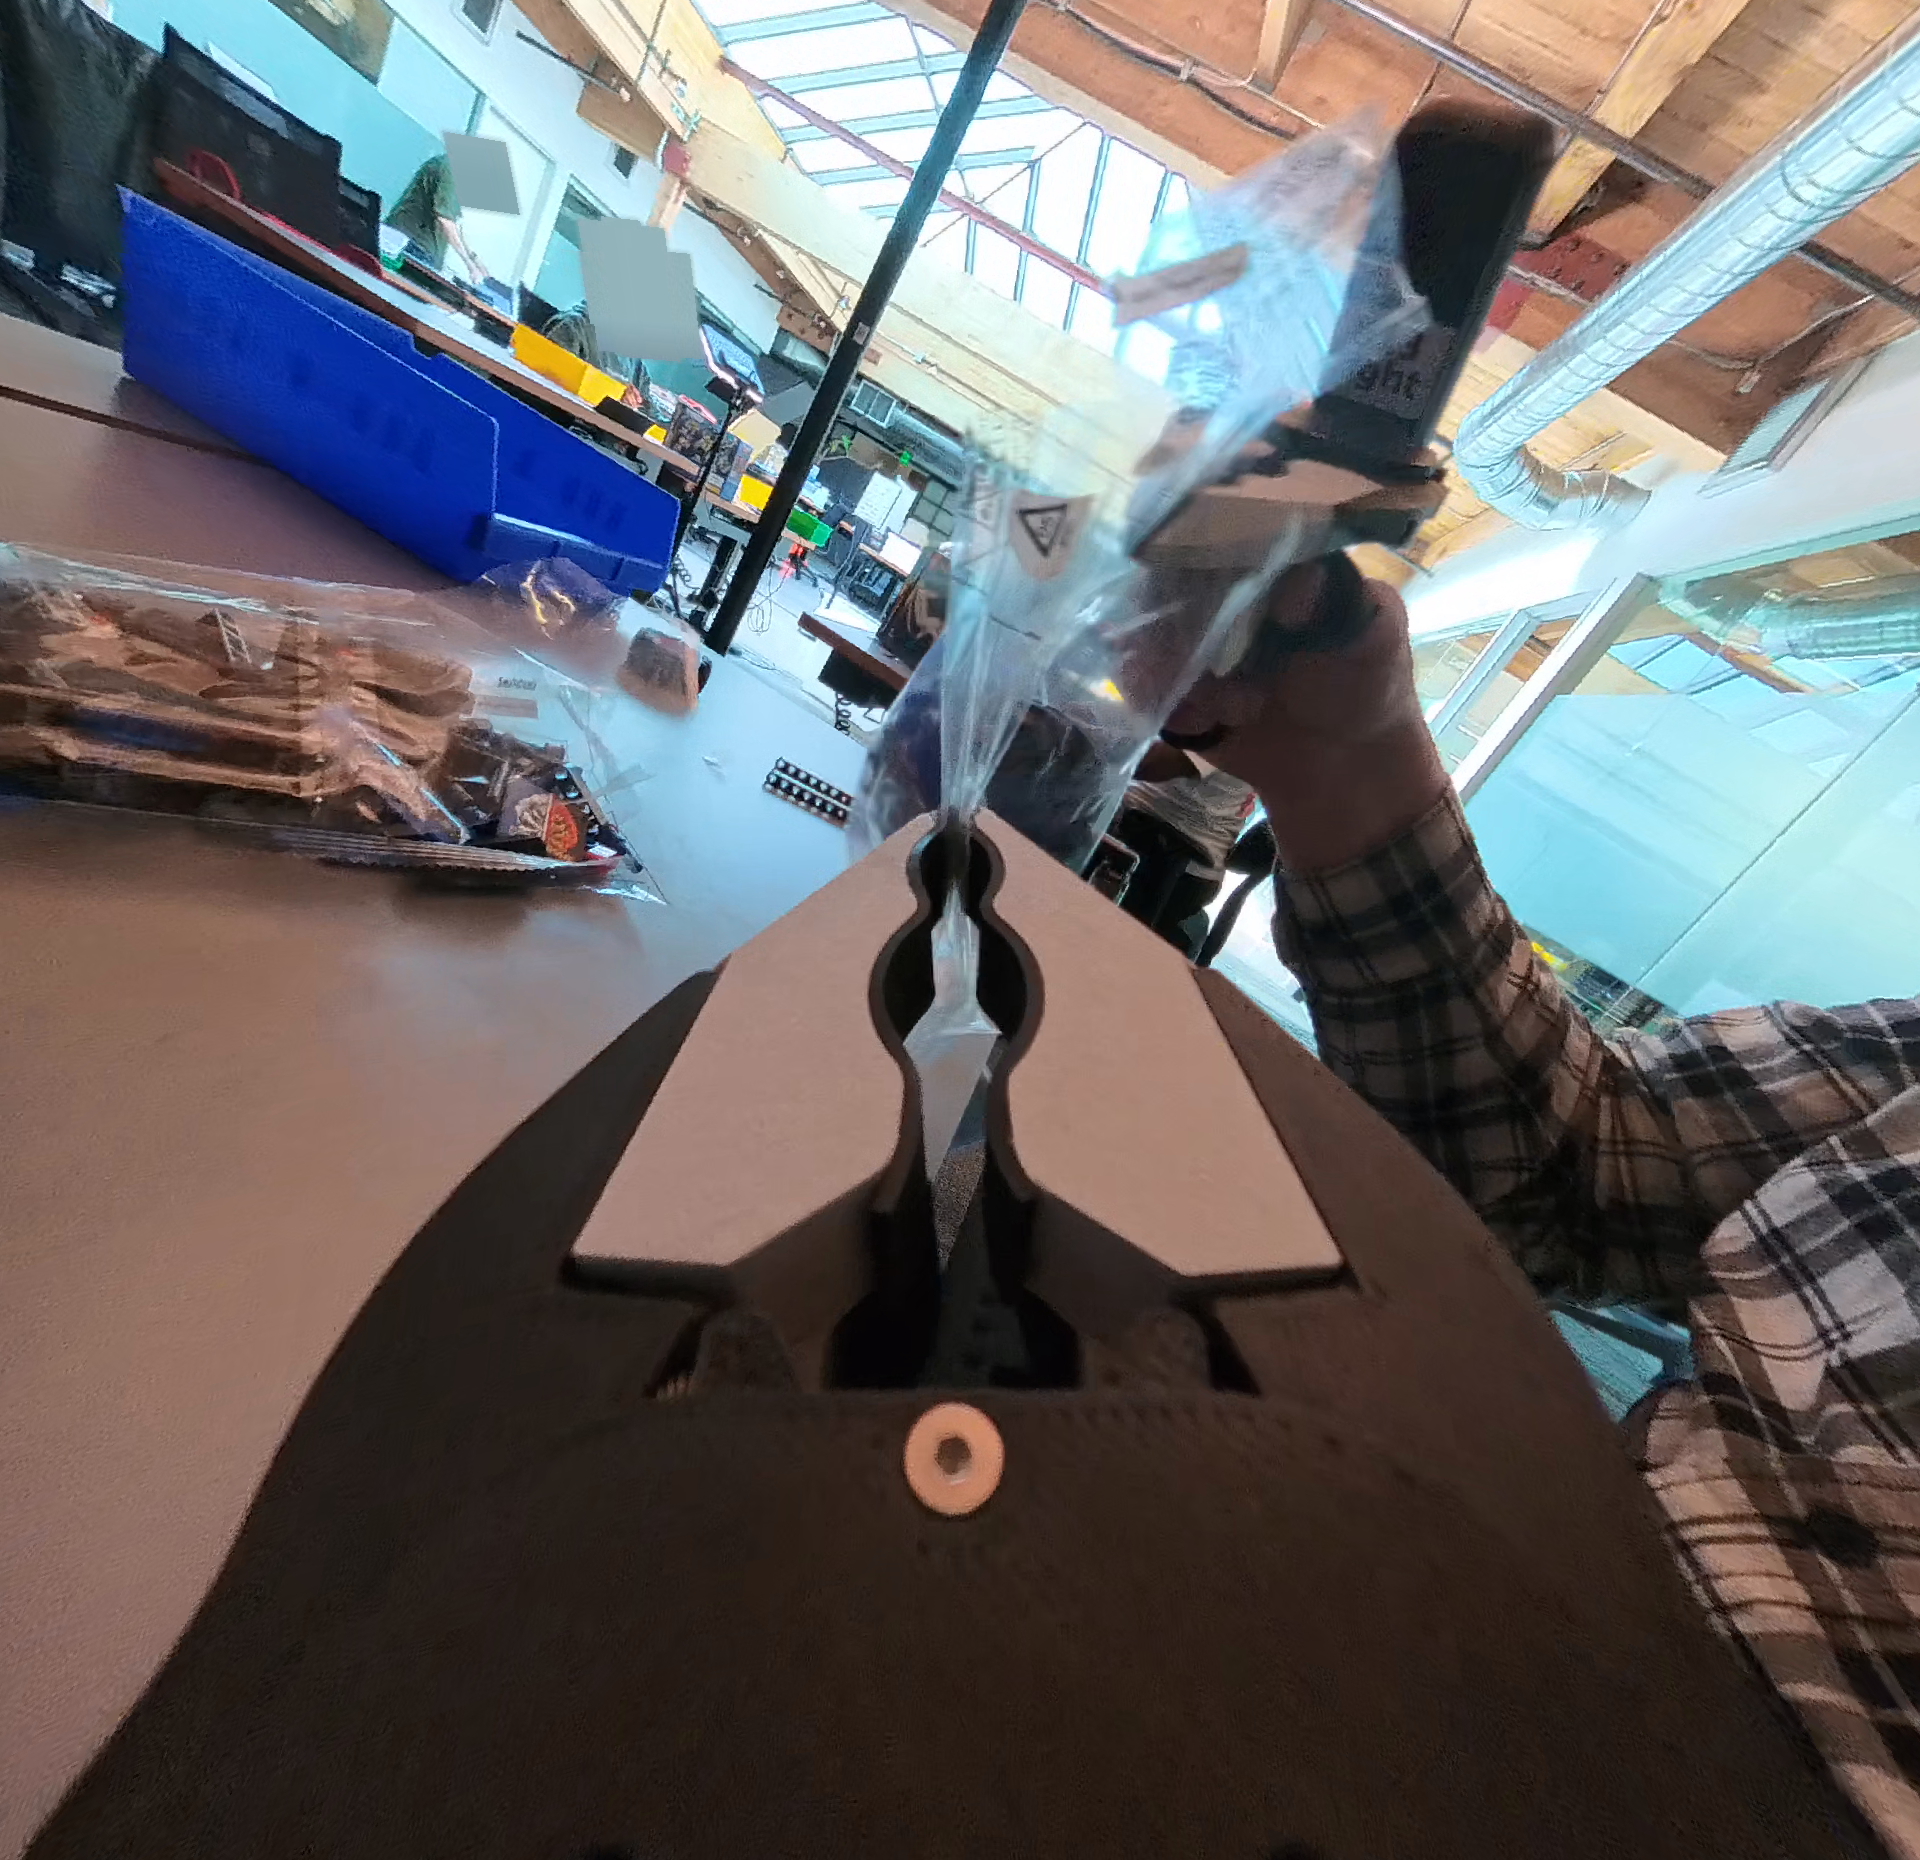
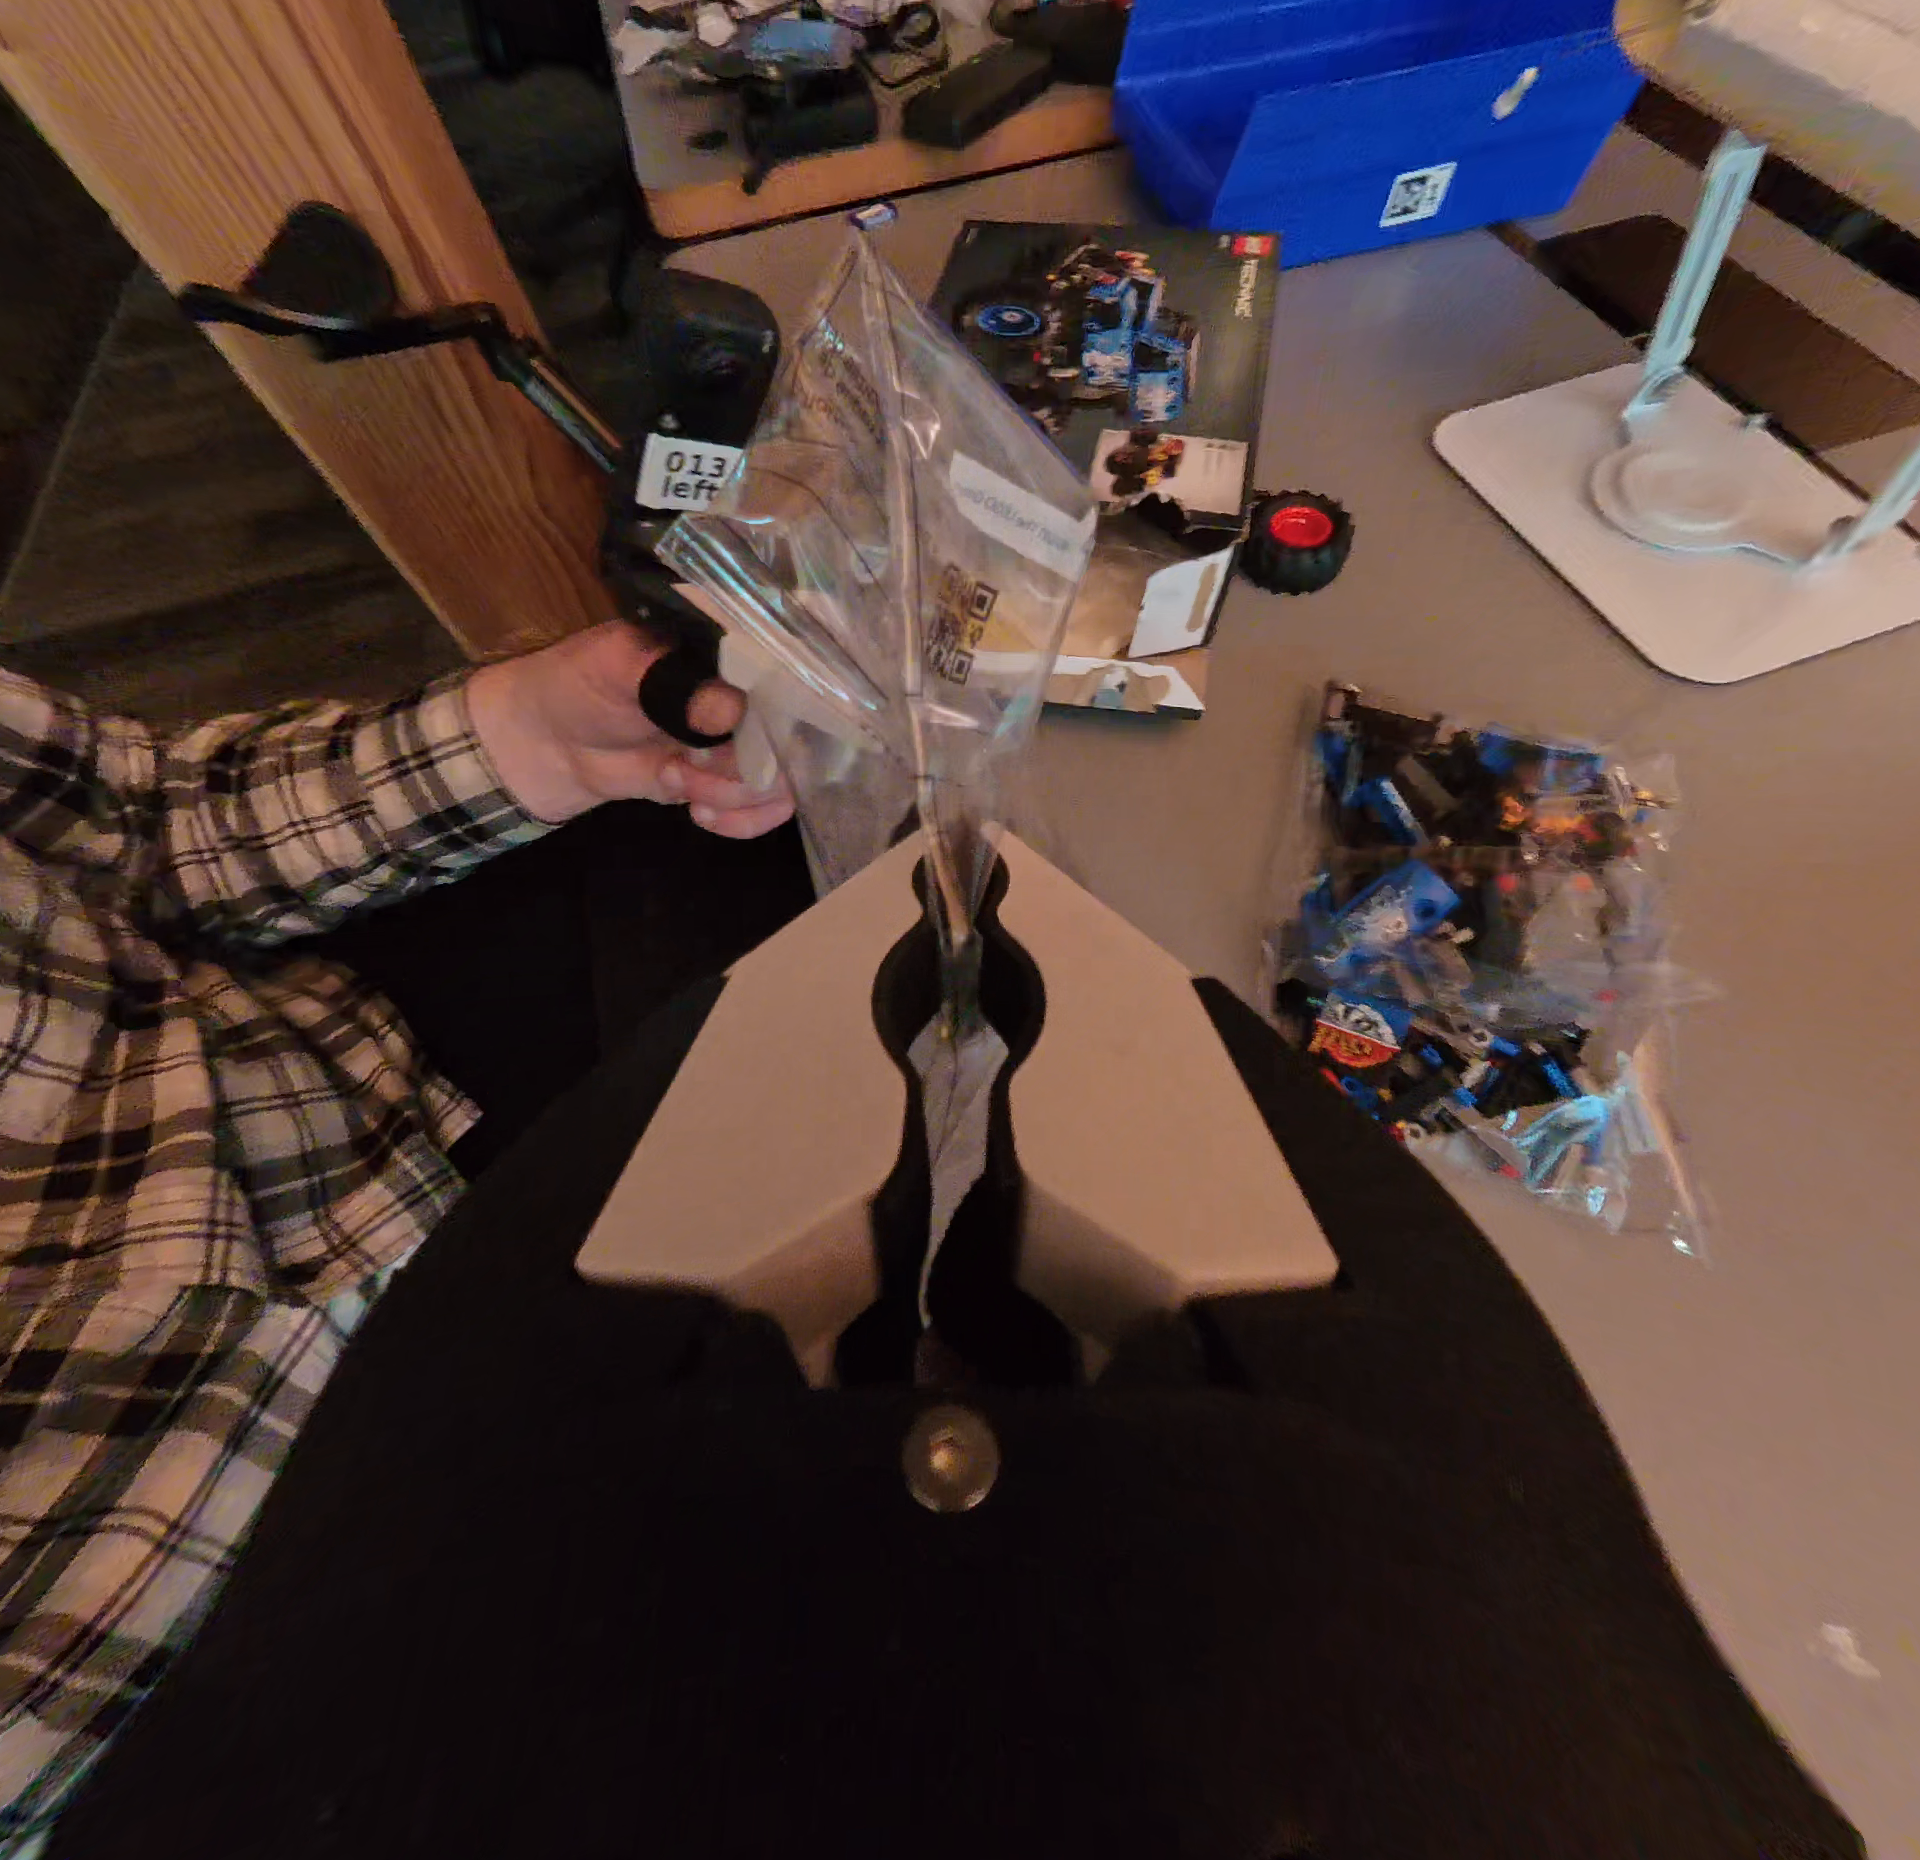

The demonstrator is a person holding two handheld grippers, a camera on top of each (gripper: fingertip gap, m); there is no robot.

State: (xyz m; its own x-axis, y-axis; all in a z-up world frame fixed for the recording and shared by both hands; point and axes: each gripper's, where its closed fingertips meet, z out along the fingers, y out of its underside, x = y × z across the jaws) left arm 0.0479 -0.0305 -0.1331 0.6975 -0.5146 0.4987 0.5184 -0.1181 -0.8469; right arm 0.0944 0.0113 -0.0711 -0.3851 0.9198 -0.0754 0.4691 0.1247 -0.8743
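Both grippers are pinching the same clear plastic bag [image 2: 914, 553], held up in the air over the counter [image 2: 1351, 875] rather than lying on it. The left gripper [image 1: 951, 834] is clenched on one edge of it, with a strip of film running down between its closed fingers. The right gripper [image 2: 956, 875] is clamped on another edge the same way, so the bag is stretched between the two. The bag has a white sticker and a printed code square on it, and it looks mostly empty.

Down on the counter, a second bag full of blue and black building bricks [image 2: 1475, 937] lies near the right gripper, off to its right side. Farther back sits a toy truck box [image 2: 1122, 356], torn open at one end, with a loose black wheel with a red hub [image 2: 1297, 541] just beside it. A blue plastic bin [image 2: 1382, 96] sits at the far edge, and a white lamp stand base [image 2: 1662, 522] is toward the right edge. Plaid sleeves show behind both grippers.
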